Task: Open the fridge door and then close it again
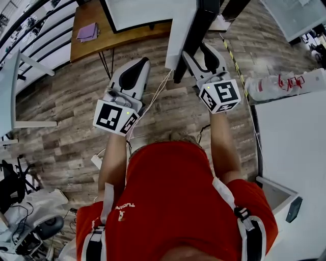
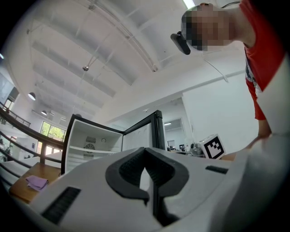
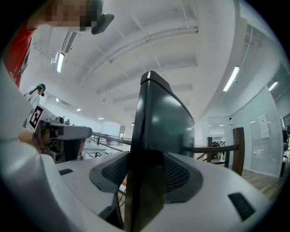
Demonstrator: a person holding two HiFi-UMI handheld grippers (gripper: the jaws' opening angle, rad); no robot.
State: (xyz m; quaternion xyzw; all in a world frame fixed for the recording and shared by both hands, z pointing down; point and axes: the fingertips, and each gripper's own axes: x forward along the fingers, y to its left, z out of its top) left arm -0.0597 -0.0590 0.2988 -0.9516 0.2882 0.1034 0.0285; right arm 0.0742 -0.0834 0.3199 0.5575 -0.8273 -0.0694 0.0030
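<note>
The fridge [image 2: 89,146] stands open ahead, its white shelves bare. In the head view its white top [image 1: 153,12] lies at the upper middle. The dark-edged door [image 1: 196,35] swings out toward me. My right gripper [image 1: 201,53] is at that door's free edge. The dark door edge [image 3: 149,136] stands upright between its jaws, and the pads [image 3: 179,174] flank it without clearly pressing. My left gripper [image 1: 138,63] hangs left of the door, shut and empty. In its own view the closed jaws [image 2: 146,153] point at the open fridge.
A wooden table [image 1: 117,38] with a purple cloth [image 1: 87,32] stands to the fridge's left. A white counter [image 1: 295,153] with wrapped bottles [image 1: 285,84] is on the right. Cables [image 1: 153,99] run over the plank floor. A chair and gear [image 1: 30,224] sit at lower left.
</note>
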